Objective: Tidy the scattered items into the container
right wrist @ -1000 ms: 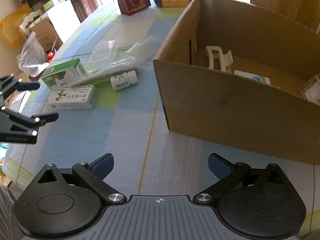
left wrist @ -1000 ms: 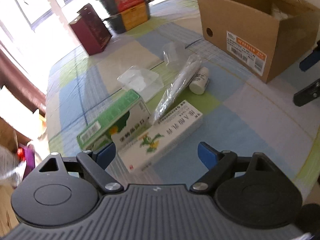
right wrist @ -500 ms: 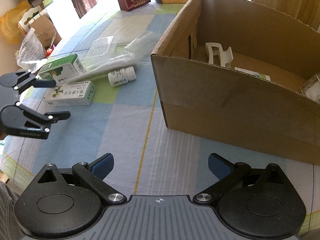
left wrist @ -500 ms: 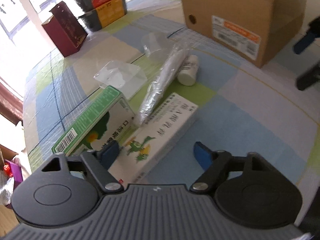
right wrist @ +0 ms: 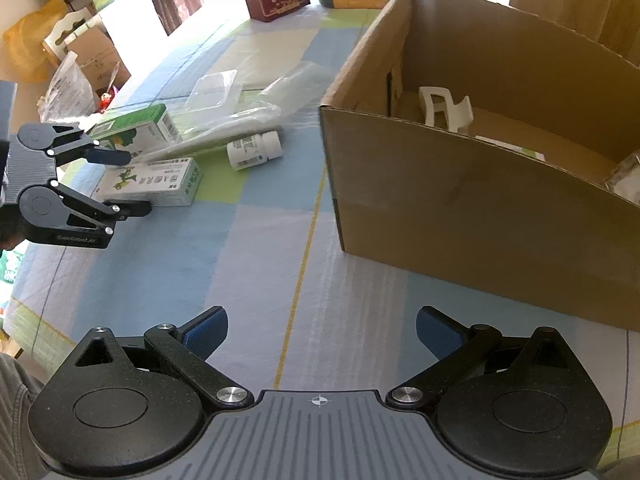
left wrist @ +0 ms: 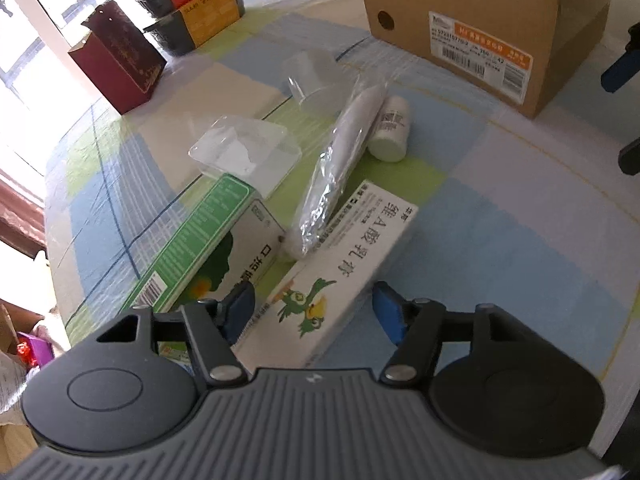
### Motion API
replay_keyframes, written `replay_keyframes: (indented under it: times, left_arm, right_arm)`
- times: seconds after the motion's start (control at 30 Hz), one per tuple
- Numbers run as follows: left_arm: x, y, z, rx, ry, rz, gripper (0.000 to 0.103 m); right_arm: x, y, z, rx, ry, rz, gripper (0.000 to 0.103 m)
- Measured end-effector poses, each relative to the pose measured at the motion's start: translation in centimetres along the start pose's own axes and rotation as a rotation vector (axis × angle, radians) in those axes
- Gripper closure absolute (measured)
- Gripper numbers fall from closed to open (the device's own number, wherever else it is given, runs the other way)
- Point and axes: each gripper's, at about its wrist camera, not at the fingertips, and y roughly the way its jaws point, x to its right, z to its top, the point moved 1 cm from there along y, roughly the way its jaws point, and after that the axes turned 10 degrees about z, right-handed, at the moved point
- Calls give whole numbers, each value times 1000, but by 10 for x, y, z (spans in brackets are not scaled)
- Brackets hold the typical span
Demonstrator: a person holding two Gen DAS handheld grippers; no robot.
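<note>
The left gripper (left wrist: 312, 304), its jaws spread and holding nothing, straddles the near end of a white ointment carton (left wrist: 332, 276) lying flat on the checked counter (left wrist: 500, 240), low in the centre of the left wrist view. The right gripper (right wrist: 320, 332), likewise released and empty, hangs over bare cloth at the bottom of the right wrist view, with the open cardboard box (right wrist: 460, 200) filling the right of that frame.

The carton looks light and fairly stiff, a thin paperboard sleeve that would likely dent under a hard squeeze; a hold across its narrow width near the end between the pads seems the sound one.

Just to its left sits a green-and-white medicine box (left wrist: 208, 248), touching or nearly so, which may crowd the left pad. A long item in crinkled clear wrap (left wrist: 340, 168) rests with its lower end on or against the carton's far edge; the film looks slippery and soft, and it may shift when the carton is lifted. A small white pill bottle (left wrist: 390, 128) lies on its side beside the wrap, apt to roll. A clear plastic tray (left wrist: 244, 152) sits in the centre left, flimsy by appearance.
</note>
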Motion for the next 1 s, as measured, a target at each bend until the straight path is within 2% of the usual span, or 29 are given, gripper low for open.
replay_keyframes:
  times: [0.13, 0.2, 0.3, 0.37, 0.5, 0.63, 0.77, 1.0]
  left_arm:
    - [12, -11, -9, -7, 36, -61, 65]
    - [19, -18, -15, -19, 42, -108, 67]
    - [23, -18, -15, -32, 2, -88, 61]
    - [22, -13, -10, -38, -52, -89, 60]
    - [20, -5, 1, -46, -169, -120, 68]
    - [24, -13, -6, -67, -214, -76, 70]
    - [18, -25, -27, -140, -319, -21, 70]
    - [-12, -37, -69, -248, -596, 99, 70]
  right_arm:
    - [5, -1, -1, -3, 14, -6, 0]
    - [6, -1, -3, -9, 12, -7, 0]
    - [7, 1, -5, -19, 9, -7, 0]
    - [6, 3, -6, -27, 3, -8, 0]
    - [-4, 2, -5, -27, -36, 7, 0]
    - [-14, 3, -4, -17, -83, 37, 0]
    - [-27, 8, 0, 28, -107, 81, 0]
    - [-66, 35, 17, 115, -200, 103, 0]
